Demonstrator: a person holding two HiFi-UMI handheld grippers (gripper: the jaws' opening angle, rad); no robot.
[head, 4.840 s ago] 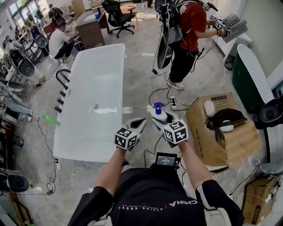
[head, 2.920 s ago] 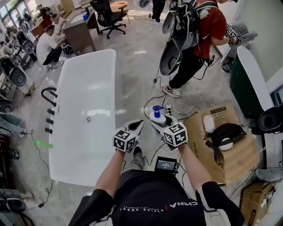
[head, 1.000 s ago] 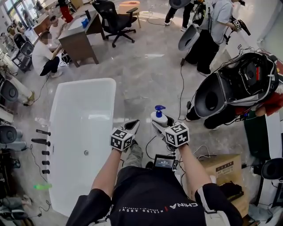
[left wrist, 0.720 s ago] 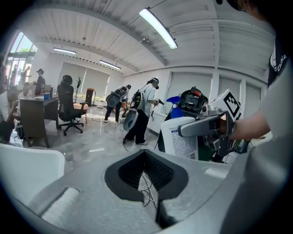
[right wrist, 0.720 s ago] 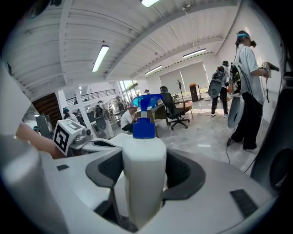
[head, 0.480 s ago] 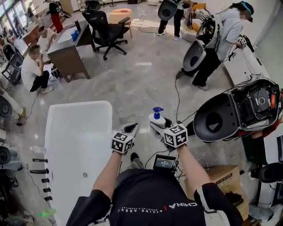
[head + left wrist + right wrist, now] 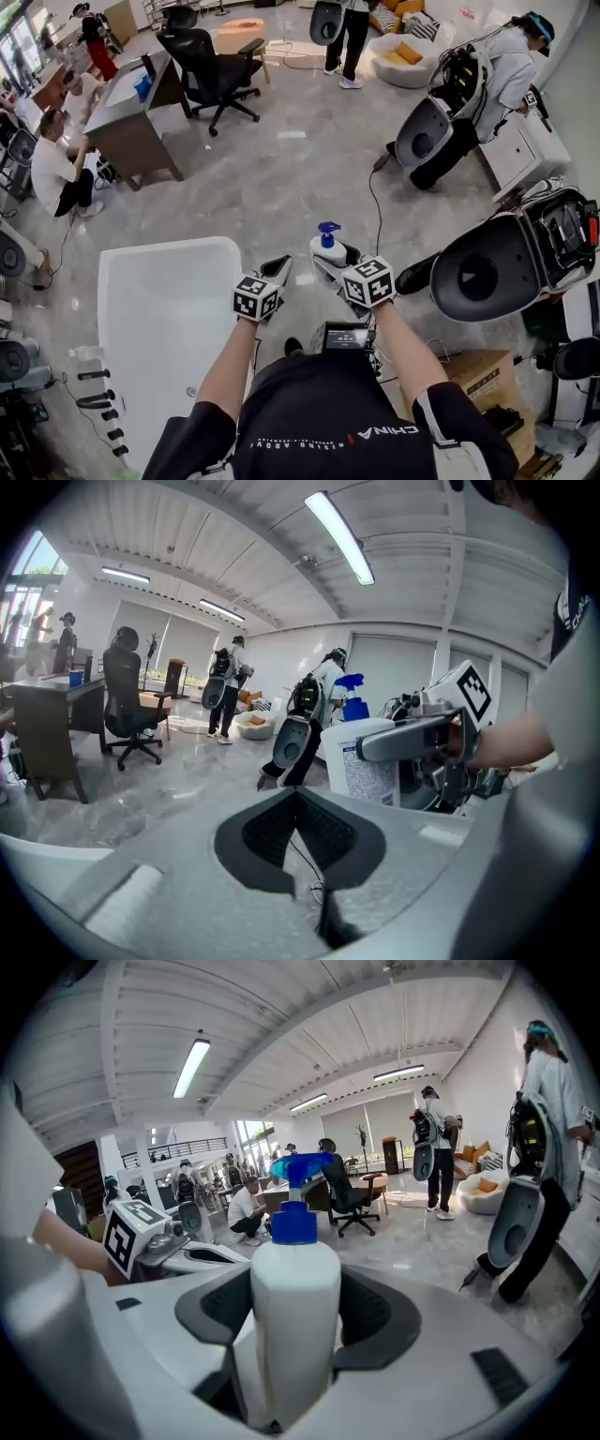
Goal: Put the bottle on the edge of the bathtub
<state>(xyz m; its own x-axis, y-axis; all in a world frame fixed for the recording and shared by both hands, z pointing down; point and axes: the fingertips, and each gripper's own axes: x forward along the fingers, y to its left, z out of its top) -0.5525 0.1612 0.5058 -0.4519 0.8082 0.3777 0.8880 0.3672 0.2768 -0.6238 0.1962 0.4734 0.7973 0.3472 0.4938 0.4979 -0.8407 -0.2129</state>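
A white pump bottle (image 7: 324, 247) with a blue pump head stands upright between the jaws of my right gripper (image 7: 329, 260), which is shut on its body. In the right gripper view the bottle (image 7: 295, 1269) fills the middle, with a dark pad on each side. My left gripper (image 7: 278, 270) hangs just left of it, shut with nothing in it; its tips meet in the left gripper view (image 7: 298, 791), where the bottle (image 7: 367, 757) shows at the right. The white bathtub (image 7: 141, 251) lies at the lower left, its near corner below and left of my left gripper.
Black tap fittings (image 7: 98, 401) line the tub's left side. A large dark backpack rig (image 7: 487, 272) lies to the right, and a cardboard box (image 7: 480, 375) sits at the lower right. Farther off are a desk (image 7: 131, 112), an office chair (image 7: 208, 66) and several people.
The whole view has swung. The tub has slid toward the lower left of the picture and the backpack rig to the right. Both grippers and the held bottle keep their places.
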